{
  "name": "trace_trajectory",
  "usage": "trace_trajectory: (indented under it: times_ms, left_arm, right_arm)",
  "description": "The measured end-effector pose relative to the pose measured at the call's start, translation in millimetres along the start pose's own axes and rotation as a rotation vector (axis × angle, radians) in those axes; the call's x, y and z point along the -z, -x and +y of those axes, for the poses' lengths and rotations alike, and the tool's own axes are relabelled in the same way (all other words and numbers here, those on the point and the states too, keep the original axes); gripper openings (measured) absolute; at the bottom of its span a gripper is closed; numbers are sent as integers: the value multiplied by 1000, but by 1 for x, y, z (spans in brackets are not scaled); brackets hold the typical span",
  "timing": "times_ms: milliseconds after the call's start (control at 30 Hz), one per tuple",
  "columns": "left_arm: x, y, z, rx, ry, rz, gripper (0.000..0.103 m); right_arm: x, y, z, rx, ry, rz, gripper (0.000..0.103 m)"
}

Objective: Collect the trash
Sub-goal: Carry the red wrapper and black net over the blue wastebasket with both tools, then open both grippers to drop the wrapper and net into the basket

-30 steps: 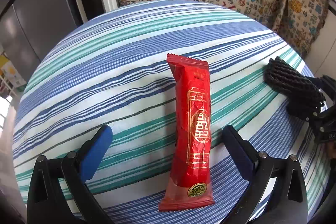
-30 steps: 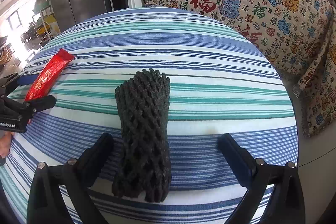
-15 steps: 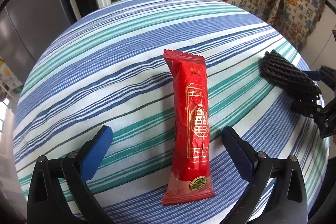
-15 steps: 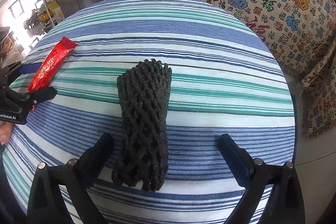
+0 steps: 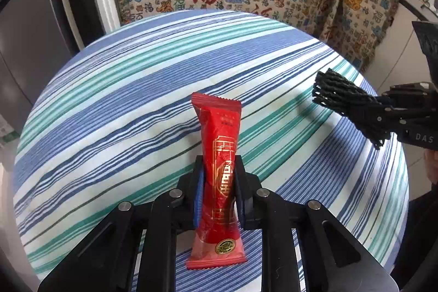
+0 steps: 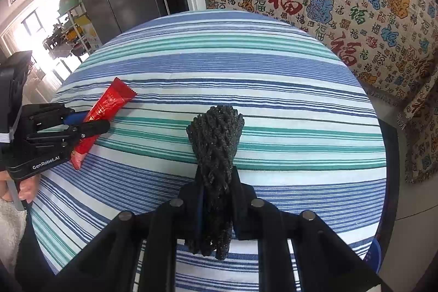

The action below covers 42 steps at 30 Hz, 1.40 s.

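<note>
With our left tool clamped on the wrapper and our right tool on the net, both just over the surface, we risk either slipping out.

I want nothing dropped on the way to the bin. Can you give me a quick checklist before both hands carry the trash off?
1. Left gripper shut on the red wrapper: ok.
2. Right gripper shut on the black foam net: ok.
3. Wrapper gripped near its middle: ok.
4. Net squeezed firmly, both ends free: ok.
5. Nothing else left on the striped tablecloth: ok.
6. Bin in view: not ok.
</note>
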<state>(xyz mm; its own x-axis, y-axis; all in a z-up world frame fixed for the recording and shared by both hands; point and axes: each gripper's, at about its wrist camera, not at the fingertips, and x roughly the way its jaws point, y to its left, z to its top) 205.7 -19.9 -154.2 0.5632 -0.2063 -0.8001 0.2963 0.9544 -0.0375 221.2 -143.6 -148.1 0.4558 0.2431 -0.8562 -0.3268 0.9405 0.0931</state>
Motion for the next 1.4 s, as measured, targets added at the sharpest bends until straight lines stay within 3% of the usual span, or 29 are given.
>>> trace_trajectory:
  times_ms: [133,267,433,600,767,900,1100,1267,1400]
  left_arm:
    - [-3,16,-5,49,31,-43,16]
    - [-13,35,-42,118,-16,-73,16]
    - [-34,51,-125,266,-86,-104,16]
    - [-51,46,-224,394,-168,-85,16]
    - [-51,15,-305,482,-193,-23,16]
    - [-41,-20,-357,499,-219,25,16]
    - [-30,-70,-412,507,-232,89,17]
    - [-30,-97,-435,482,-240,110,17]
    - [-28,-115,-442,460,-242,127,28]
  right_arm:
    - [11,30,-16,-6,-48,-41,16]
    - [33,65,-56,44,-144,-79,16]
    - [71,108,-122,178,-266,-103,16]
    - [125,136,-180,297,-388,-92,16]
    - [178,150,-231,328,-537,-89,16]
    - [211,151,-264,297,-645,-93,16]
    - [238,146,-291,300,-688,-78,17]
    - [259,135,-316,257,-777,-67,18]
    - [268,126,-329,222,-820,-53,19]
